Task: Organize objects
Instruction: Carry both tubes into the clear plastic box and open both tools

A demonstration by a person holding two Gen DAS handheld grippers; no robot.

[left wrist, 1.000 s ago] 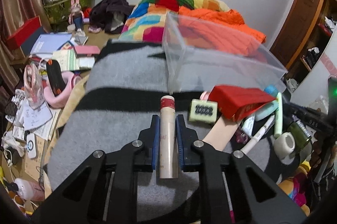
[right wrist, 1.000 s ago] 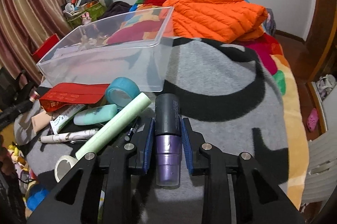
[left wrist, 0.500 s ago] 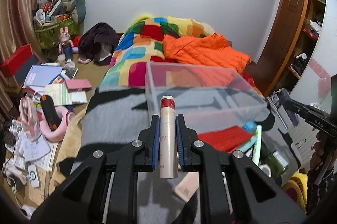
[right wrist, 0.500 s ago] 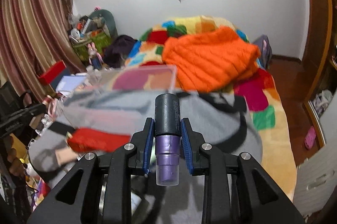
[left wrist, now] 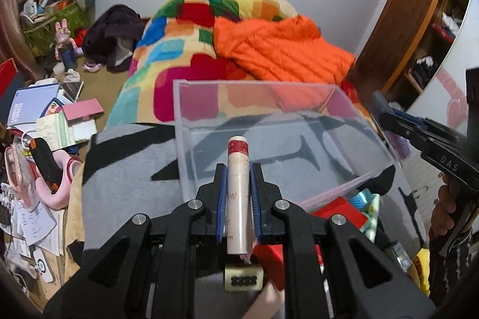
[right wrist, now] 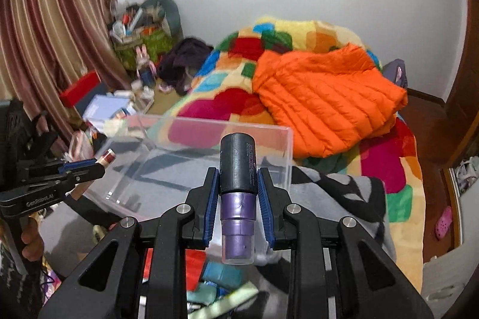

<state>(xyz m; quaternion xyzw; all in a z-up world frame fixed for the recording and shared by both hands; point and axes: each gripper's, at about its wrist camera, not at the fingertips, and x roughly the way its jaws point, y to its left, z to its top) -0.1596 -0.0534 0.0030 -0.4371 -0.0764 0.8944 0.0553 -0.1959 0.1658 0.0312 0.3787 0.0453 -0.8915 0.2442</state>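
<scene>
Grippers both carry loads: left gripper point(left wrist: 238, 184) clamps a cream red-capped tube point(left wrist: 237, 193), right gripper point(right wrist: 238, 190) a purple black-capped bottle point(right wrist: 238, 196), poised over the empty clear plastic bin point(left wrist: 329, 121); clutter beneath remains unsorted.

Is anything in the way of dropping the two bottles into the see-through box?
Nothing visible is. The clear box is open on top and looks empty. The left gripper holds the beige tube and the right gripper holds the purple bottle at its near edge.
</scene>
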